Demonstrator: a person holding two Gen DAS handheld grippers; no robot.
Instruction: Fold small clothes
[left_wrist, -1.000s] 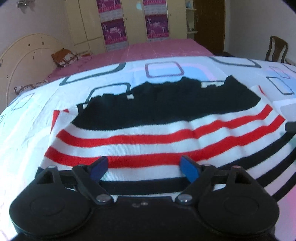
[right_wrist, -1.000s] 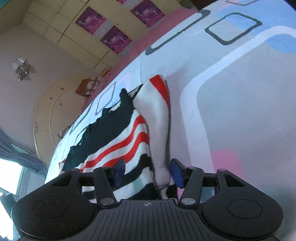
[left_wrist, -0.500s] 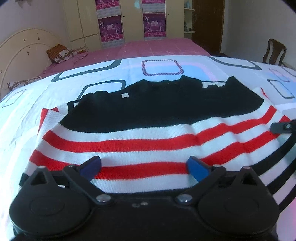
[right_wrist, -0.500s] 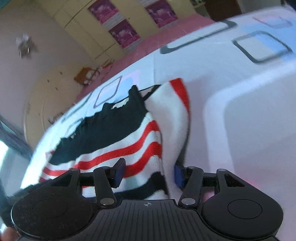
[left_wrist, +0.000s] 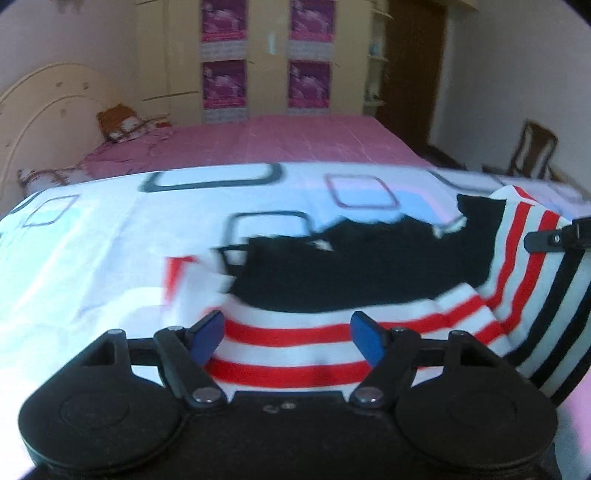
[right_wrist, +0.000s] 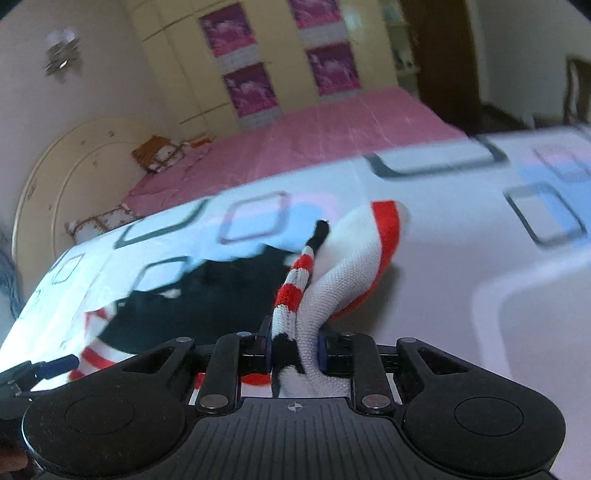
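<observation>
A small knit sweater (left_wrist: 332, 273), black at the top with red, white and black stripes, lies on the patterned bed sheet (left_wrist: 110, 236). My left gripper (left_wrist: 288, 336) is open, its blue fingertips (left_wrist: 207, 332) spread over the striped hem. My right gripper (right_wrist: 294, 347) is shut on the sweater's right edge (right_wrist: 295, 288) and lifts it, so that side stands up in a fold. The right gripper also shows at the right edge of the left wrist view (left_wrist: 557, 236). The left gripper shows at the far left of the right wrist view (right_wrist: 40, 369).
A white sheet with square outlines (right_wrist: 517, 295) covers the near bed. A pink bed (left_wrist: 258, 144) with cushions (left_wrist: 118, 125) lies behind, before a wardrobe with purple posters (left_wrist: 266, 59). A wooden chair (left_wrist: 532, 151) stands at the right.
My right gripper has shut on the sweater's right edge and raised it, folding that side up. My left gripper has stayed open and lifted back a little over the hem.
</observation>
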